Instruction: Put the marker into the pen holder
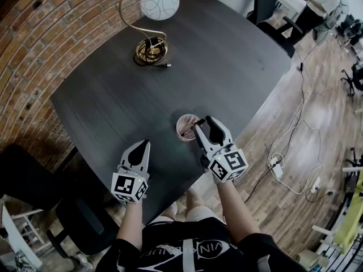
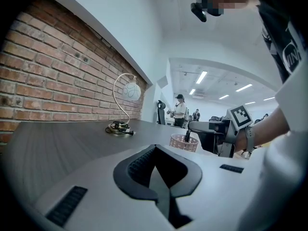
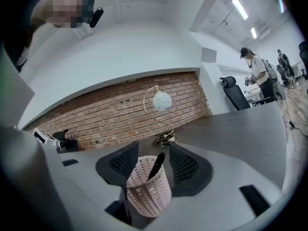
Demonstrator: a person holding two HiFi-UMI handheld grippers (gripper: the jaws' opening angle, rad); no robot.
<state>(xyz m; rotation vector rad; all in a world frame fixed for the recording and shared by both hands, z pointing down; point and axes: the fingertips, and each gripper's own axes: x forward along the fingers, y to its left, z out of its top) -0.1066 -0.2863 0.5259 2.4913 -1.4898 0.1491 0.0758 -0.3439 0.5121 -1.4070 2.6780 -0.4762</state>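
A pink mesh pen holder point(image 1: 184, 119) stands near the front edge of the dark table point(image 1: 227, 61). A black marker point(image 1: 189, 128) leans inside it, tip up. My right gripper point(image 1: 203, 121) is just right of the holder. In the right gripper view the holder point(image 3: 148, 192) with the marker point(image 3: 157, 165) sits between the jaws of that gripper point(image 3: 153, 150). These stand open, and the pads are clear of both. My left gripper point(image 1: 146, 144) hovers to the left, shut and empty, its tips meeting point(image 2: 155, 149). From there the holder point(image 2: 184, 142) shows ahead to the right.
A gold curved lamp with a white globe point(image 1: 159, 3) and a coiled cable at its base point(image 1: 151, 50) stands at the table's far side, by a brick wall point(image 1: 34, 44). An office chair point(image 1: 266, 4) is beyond the table. Cables point(image 1: 278, 166) lie on the wooden floor.
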